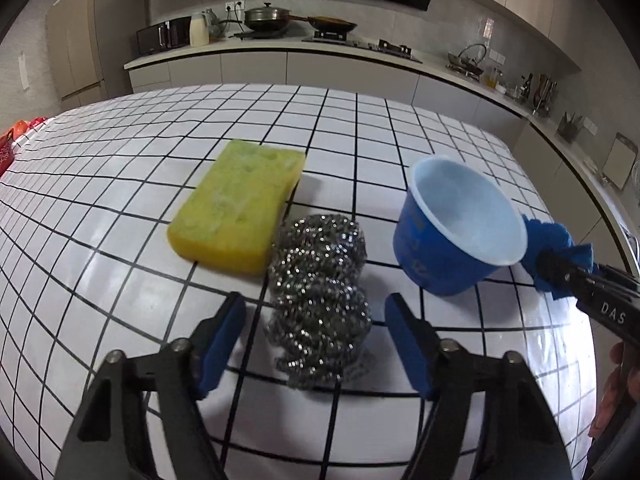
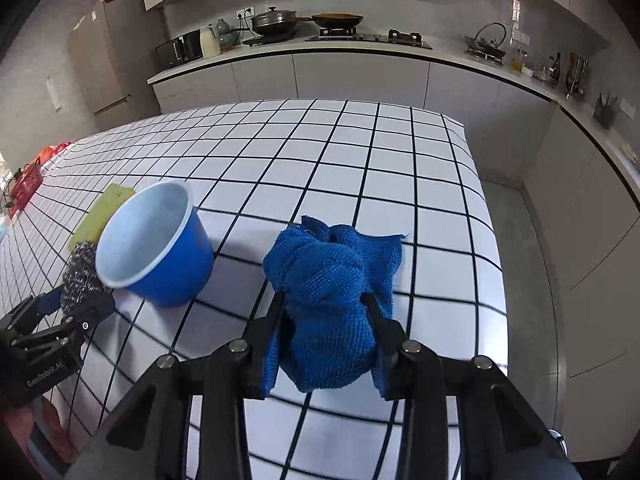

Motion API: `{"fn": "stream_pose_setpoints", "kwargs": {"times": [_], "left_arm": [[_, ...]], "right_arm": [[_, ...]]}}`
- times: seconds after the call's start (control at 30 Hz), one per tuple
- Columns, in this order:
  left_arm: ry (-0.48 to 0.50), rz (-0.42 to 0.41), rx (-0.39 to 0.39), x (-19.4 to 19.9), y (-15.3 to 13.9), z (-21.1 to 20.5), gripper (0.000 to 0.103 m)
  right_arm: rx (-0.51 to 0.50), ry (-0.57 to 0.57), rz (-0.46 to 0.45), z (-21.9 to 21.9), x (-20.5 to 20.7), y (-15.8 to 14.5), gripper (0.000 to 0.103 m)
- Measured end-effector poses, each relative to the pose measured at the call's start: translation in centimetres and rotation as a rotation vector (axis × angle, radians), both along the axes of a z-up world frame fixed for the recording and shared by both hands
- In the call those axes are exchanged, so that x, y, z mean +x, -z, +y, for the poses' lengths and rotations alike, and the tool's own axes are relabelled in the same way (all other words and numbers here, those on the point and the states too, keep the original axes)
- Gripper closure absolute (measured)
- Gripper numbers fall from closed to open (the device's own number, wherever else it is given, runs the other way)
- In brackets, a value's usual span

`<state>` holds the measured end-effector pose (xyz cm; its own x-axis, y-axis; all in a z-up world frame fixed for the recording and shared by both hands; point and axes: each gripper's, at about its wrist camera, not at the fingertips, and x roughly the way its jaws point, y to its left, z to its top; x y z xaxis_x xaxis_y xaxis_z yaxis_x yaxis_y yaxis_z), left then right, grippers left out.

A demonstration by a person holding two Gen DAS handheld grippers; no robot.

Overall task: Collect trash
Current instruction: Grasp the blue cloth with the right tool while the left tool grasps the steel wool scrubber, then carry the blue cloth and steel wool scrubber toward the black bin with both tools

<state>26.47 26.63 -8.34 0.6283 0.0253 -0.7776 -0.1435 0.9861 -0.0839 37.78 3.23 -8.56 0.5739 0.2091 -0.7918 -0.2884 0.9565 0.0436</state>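
Observation:
A steel wool scourer (image 1: 320,280) lies on the checkered table (image 1: 120,160) between the blue pads of my left gripper (image 1: 316,304). The pads stand a little off it on both sides, so that gripper is open. A yellow sponge (image 1: 236,208) lies just behind the scourer on the left. A blue cup (image 1: 440,256) with a pale inside rests tilted to the right of it. My right gripper (image 2: 324,304) is shut on a bunched blue cloth (image 2: 332,264), right of the cup (image 2: 176,272). In the left wrist view that gripper (image 1: 552,264) enters from the right edge.
The table's right edge (image 2: 492,240) drops to a grey floor. Red items (image 2: 28,180) sit at the table's far left end. Behind runs a kitchen counter (image 2: 360,52) with pans, a kettle and bottles. A hand (image 1: 624,380) shows at the right edge.

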Motion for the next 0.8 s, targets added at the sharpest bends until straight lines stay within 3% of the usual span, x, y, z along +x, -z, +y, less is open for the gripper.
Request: {"fn": "stream_pose_setpoints", "kwargs": {"times": [0.07, 0.1, 0.2, 0.5, 0.8], "left_arm": [[0.009, -0.006, 0.0, 0.0, -0.1, -0.1, 0.049], [0.016, -0.008, -0.001, -0.1, -0.2, -0.1, 0.062], [0.032, -0.027, -0.013, -0.8, -0.5, -0.1, 0.063], [0.06, -0.077, 0.006, -4.6, -2.6, -1.7, 0.064], [0.094, -0.098, -0.002, -8.4, -4.6, -6.0, 0.064]], "right_arm": [[-0.009, 0.0, 0.004, 0.3, 0.4, 0.1, 0.063], [0.013, -0.008, 0.011, 0.2, 0.4, 0.2, 0.068], [0.029, -0.019, 0.005, 0.1, 0.0, -0.1, 0.074], [0.061, -0.041, -0.032, -1.2, -4.1, -2.2, 0.075], [0.096, -0.069, -0.076, -5.6, -10.2, -5.5, 0.075]]}}
